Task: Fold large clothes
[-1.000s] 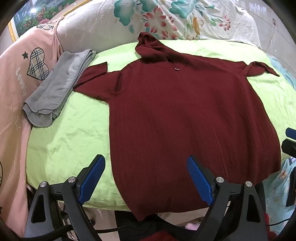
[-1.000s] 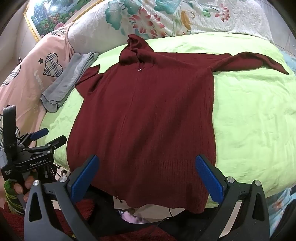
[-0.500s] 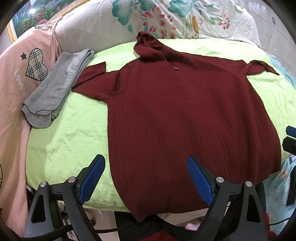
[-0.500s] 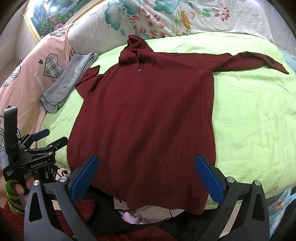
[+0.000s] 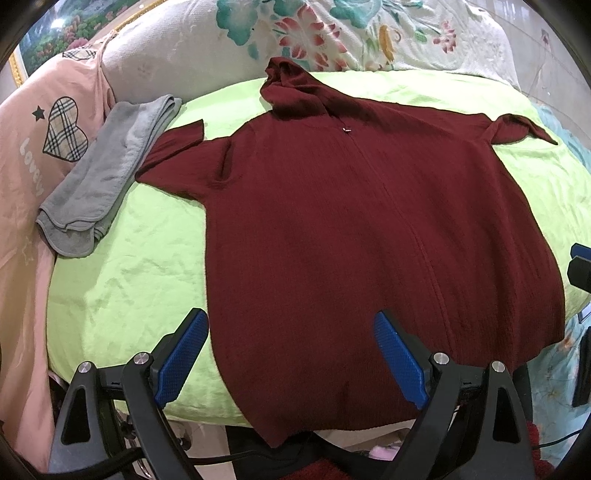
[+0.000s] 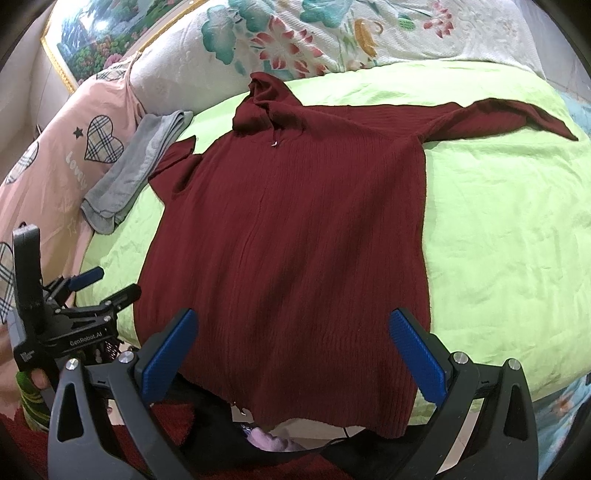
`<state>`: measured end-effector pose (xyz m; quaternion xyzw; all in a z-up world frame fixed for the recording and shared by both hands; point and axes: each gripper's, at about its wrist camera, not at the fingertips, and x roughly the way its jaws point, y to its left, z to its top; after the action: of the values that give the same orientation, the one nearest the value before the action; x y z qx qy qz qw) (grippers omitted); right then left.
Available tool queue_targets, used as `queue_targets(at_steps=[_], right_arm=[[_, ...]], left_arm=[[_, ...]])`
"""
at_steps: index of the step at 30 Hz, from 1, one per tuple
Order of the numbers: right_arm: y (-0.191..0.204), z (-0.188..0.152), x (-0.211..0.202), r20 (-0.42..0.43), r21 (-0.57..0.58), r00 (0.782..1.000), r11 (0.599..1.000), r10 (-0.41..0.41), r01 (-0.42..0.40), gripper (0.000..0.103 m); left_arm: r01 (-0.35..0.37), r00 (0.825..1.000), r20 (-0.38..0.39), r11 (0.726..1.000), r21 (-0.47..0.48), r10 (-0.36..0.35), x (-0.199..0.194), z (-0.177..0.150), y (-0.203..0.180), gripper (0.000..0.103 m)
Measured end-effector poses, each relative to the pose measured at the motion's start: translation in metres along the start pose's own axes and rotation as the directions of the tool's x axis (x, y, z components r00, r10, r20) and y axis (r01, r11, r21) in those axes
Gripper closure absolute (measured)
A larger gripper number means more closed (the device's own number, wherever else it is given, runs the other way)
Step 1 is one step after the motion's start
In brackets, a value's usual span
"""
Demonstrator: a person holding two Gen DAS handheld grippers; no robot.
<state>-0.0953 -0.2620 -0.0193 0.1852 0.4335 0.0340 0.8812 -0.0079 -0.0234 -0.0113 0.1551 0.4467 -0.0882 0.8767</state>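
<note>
A dark red hooded zip sweater (image 5: 362, 229) lies flat, front up, on the lime-green sheet (image 5: 129, 266), hood toward the pillows and hem hanging over the near edge. It also shows in the right wrist view (image 6: 295, 236), with its right sleeve (image 6: 509, 114) stretched out and its left sleeve (image 6: 177, 162) bent. My left gripper (image 5: 291, 354) is open and empty above the hem's left part. My right gripper (image 6: 295, 354) is open and empty above the hem. The left gripper (image 6: 99, 288) also shows at the left of the right wrist view.
A folded grey garment (image 5: 110, 173) lies left of the sweater on the sheet's edge. A pink quilt with plaid hearts (image 5: 48, 140) lies further left. A floral pillow (image 5: 332, 33) runs along the back. Dark and pink items (image 6: 273, 443) lie on the floor below the hem.
Both grippers have drifted very slightly. The sweater has not moved and both jaws stay open.
</note>
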Motion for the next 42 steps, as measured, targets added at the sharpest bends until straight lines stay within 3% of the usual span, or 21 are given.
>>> queue_targets(at_steps=[6,12,18,24,26,28,31,36,40,42], right_arm=[[-0.025,0.011,-0.001,0.012,0.074,1.0,0.997,0.015,-0.015,0.0],[-0.083,0.029,-0.011,0.158,0.196,0.987,0.979,0.021,-0.052,0.0],[-0.15,0.056,-0.018,0.168,0.344,0.983,0.939,-0.077,0.014,0.001],[-0.214,0.101,-0.029,0.21,0.401,0.949,0.906,-0.234,0.135,0.016],[-0.238,0.12,-0.031,0.232,0.416,0.931,0.894,-0.281,0.167,0.027],[-0.26,0.136,-0.029,0.228,0.446,0.914,0.871,-0.334,0.207,0.034],[-0.304,0.159,-0.024,0.233,0.508,0.904,0.838,-0.358,0.201,0.047],[-0.381,0.191,-0.008,0.192,0.627,0.884,0.746,-0.426,0.223,0.059],[-0.435,0.2,0.011,0.163,0.723,0.895,0.667,-0.415,0.178,0.061],[-0.455,0.207,0.019,0.163,0.743,0.899,0.65,-0.406,0.159,0.064]], left_arm=[[0.009,1.0,-0.01,1.0,-0.005,-0.009,0.013,0.01,0.0,0.011],[0.036,0.999,-0.02,0.999,-0.039,-0.037,0.033,0.027,0.003,0.011],[0.032,0.999,-0.031,0.997,-0.066,-0.034,0.053,0.048,0.006,0.011],[0.026,0.999,-0.039,0.996,-0.08,-0.029,0.07,0.064,0.006,0.011],[0.026,0.999,-0.042,0.996,-0.081,-0.029,0.076,0.07,0.004,0.011],[0.032,0.998,-0.046,0.996,-0.088,-0.036,0.08,0.075,0.003,0.011],[0.053,0.997,-0.043,0.994,-0.095,-0.057,0.086,0.085,-0.002,0.011],[0.065,0.996,-0.063,0.994,-0.087,-0.071,0.098,0.093,-0.012,0.011],[0.045,0.995,-0.089,0.996,-0.076,-0.052,0.111,0.093,-0.014,0.011],[0.041,0.993,-0.107,0.996,-0.079,-0.049,0.118,0.092,-0.013,0.011]])
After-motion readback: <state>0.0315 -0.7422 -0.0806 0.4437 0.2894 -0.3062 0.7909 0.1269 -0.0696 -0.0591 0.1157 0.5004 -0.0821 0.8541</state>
